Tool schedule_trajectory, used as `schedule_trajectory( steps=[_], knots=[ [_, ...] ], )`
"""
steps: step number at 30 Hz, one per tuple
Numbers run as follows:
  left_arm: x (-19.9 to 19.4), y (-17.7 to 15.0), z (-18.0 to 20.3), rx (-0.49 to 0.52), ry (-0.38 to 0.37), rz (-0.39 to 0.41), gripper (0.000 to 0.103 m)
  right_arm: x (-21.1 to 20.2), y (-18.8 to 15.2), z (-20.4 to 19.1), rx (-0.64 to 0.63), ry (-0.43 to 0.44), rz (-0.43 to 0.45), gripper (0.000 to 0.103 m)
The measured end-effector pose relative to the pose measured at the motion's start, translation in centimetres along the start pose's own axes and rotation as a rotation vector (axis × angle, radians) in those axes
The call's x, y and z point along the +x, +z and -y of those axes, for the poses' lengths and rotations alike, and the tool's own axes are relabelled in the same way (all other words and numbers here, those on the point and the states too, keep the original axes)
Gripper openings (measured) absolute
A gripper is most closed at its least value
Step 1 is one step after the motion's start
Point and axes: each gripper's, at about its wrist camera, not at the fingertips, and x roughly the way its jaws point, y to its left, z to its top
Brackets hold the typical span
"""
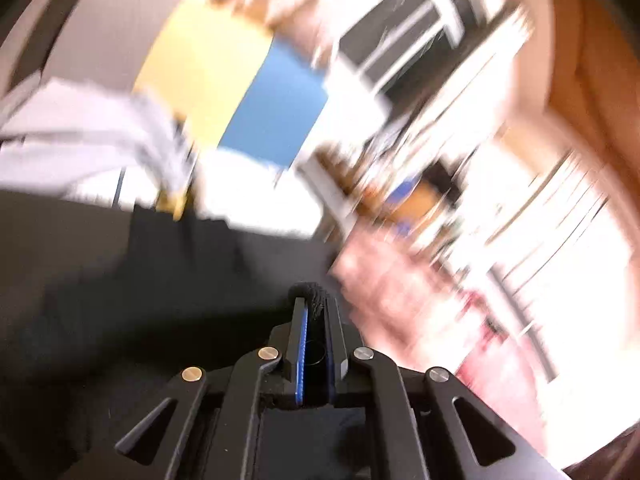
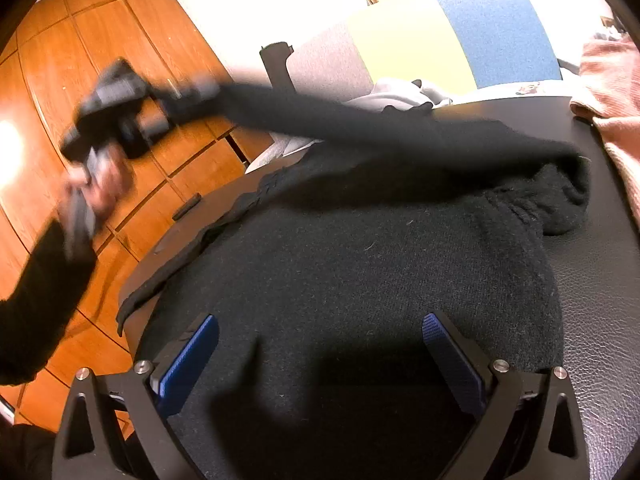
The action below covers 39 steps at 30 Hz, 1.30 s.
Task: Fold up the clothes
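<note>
Sleeve (image 2: 360, 124) in left hand-held gripper (image 1: 314, 308)

Two wrist fisheyes, one blurred and tilted, one steady and close.

Left wrist: raised, rolled sideways, facing along the left gripper (image 1: 314, 312) across the black knitted sweater (image 1: 140, 280) toward the yellow and blue panel (image 1: 240, 92). Right wrist: low over the dark leather-topped bench (image 2: 600, 320), facing forward past the right gripper (image 2: 320, 356). Shared: sweater (image 2: 340, 272), panel (image 2: 452, 28), left gripper (image 2: 120, 108).
</note>
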Motion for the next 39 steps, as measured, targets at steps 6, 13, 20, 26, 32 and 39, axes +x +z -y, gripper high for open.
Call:
schedule_trajectory(
  steps=[6,13,20,26,32,39],
  knots=[
    [-5.1,-0.6,-2.5,0.005,0.141,0.0,0.006,0.1,0.1,0.2,0.005,0.011,0.006,0.103],
    [-6.1,-8.4,-11.0,-0.195,0.284,-0.131,0.006,0.1,0.9,0.7,0.086,0.049,-0.043,0.103],
    [-9.3,-12.7,-11.2,-0.173,0.238,-0.132,0.006,-3.0,6.6,5.4,0.251,-0.013,0.061,0.103],
    [-8.5,-14.2,-11.3,-0.192,0.232,-0.142,0.006,2.5,13.2,6.9,-0.006,-0.38,-0.06,0.071],
    [-7.5,-15.0,-12.1,-0.208,0.239,-0.171,0.007,9.0,14.4,8.9,-0.117,-0.441,-0.298,0.067],
    [-8.2,-10.6,-10.1,-0.113,0.181,-0.02,0.007,8.9,15.4,5.8,-0.337,-0.569,-0.246,0.006]
  ],
)
